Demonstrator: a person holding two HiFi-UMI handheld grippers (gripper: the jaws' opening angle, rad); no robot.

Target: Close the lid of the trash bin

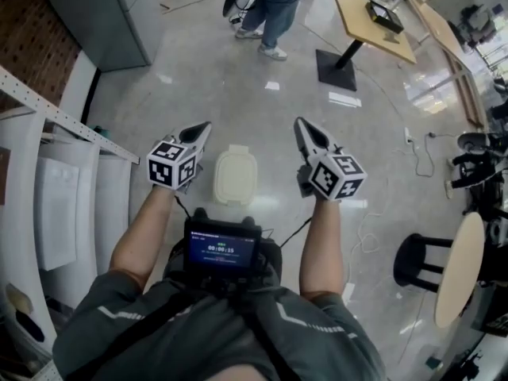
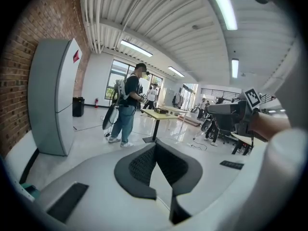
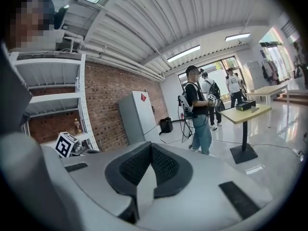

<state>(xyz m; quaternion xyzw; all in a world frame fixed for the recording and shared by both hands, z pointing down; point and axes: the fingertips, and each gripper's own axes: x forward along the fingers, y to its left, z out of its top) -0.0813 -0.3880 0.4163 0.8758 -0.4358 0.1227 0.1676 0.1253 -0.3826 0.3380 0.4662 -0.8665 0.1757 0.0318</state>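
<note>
A screen (image 1: 222,252) sits on the person's chest. The left gripper (image 1: 204,127) and right gripper (image 1: 301,123) are squeezed together, empty. The trash bin lid (image 1: 236,175) lies between them.

Left gripper (image 1: 203,127) and right gripper (image 1: 302,124) held out over the floor (image 1: 238,78), one in each hand, fingers of each drawn to a point. Cream bin lid (image 1: 236,176) lies below, between them, touching neither. Shelf (image 1: 48,181) at left. Person in jeans (image 1: 274,14) beyond, near a table (image 1: 373,22). Stool (image 1: 421,264) at right.
</note>
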